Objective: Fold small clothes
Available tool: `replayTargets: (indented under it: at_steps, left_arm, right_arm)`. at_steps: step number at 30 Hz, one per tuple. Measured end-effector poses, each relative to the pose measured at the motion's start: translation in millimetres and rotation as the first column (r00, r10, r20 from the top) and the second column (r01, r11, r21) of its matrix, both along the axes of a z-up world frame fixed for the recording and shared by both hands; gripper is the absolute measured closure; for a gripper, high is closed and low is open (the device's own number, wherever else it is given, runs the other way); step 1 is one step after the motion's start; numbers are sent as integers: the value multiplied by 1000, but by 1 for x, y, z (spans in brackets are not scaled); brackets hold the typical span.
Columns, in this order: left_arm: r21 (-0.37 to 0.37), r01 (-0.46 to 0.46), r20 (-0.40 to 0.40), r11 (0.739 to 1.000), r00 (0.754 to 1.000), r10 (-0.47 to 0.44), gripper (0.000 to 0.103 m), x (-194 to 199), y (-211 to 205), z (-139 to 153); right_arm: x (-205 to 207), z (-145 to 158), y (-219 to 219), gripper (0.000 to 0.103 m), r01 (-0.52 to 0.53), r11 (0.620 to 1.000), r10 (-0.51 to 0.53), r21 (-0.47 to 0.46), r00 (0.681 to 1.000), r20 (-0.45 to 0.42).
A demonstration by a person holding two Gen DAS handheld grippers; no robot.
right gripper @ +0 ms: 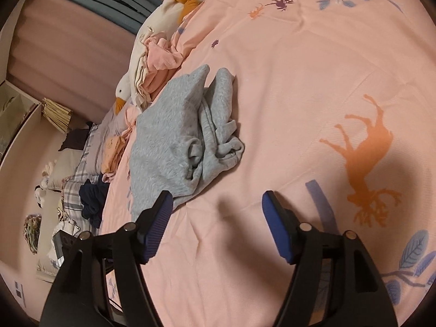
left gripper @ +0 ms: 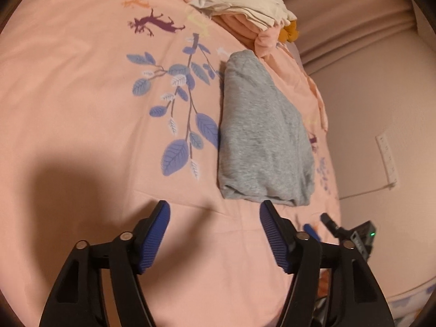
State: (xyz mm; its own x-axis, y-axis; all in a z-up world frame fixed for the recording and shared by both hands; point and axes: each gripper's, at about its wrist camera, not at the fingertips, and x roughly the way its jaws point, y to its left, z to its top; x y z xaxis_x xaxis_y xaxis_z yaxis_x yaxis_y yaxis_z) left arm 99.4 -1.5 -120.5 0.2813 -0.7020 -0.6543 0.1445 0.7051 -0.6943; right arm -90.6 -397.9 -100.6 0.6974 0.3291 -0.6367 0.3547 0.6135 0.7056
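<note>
Grey garment [left gripper: 261, 136], a soft, heathered knit, lies folded into a thick oblong on the pink bedspread [left gripper: 81, 95], just beyond the right finger of the left gripper [left gripper: 215, 231] and not touching it. In the right wrist view the same garment [right gripper: 174, 141] looks lumpier: a smooth flat panel on the left, rolled cuffs and twisted folds bunched on its right. The bedspread is a smooth, faintly creased cotton printed with blue leafy branches, a purple deer and an orange deer [right gripper: 365, 160].

Both grippers hover above the cloth with their jaws spread wide and nothing between them; the ribbed blue pads [left gripper: 155, 237] sit on glossy black plastic arms. The left finger of the right gripper [right gripper: 218, 229] overlaps the near edge of the grey knit in view; I cannot tell whether it touches.

Farther along lies a rumpled pile of cream and peach clothes [left gripper: 245, 8], and a plush goose [right gripper: 122, 90] rests at the bed's edge.
</note>
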Motion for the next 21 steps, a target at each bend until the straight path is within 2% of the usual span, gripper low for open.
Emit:
replayTargets:
  at_steps: [2,6,12,21]
  left_arm:
    - [-15,-1,-14,1000,1000,1,33,3,-2,-2]
    - [-69,8,-47,998,999,-11,33,7,-5,-8]
    - [-88,19,-75,996,997,-26,33,16,-12,-15]
    - [-80,38,-73,996,996,-44,33,35,-27,-13]
  right_arm:
    - [1,-2,-1,26,-2,1000,2,11,1000,-3]
    - [4,-3,-5,25,0,1000,0,21,1000,4]
    - [15,-6,-12,22,-8,999,8,32,1000,5]
    - [37,-7,-25,22,-29,999,29,27,999,-18]
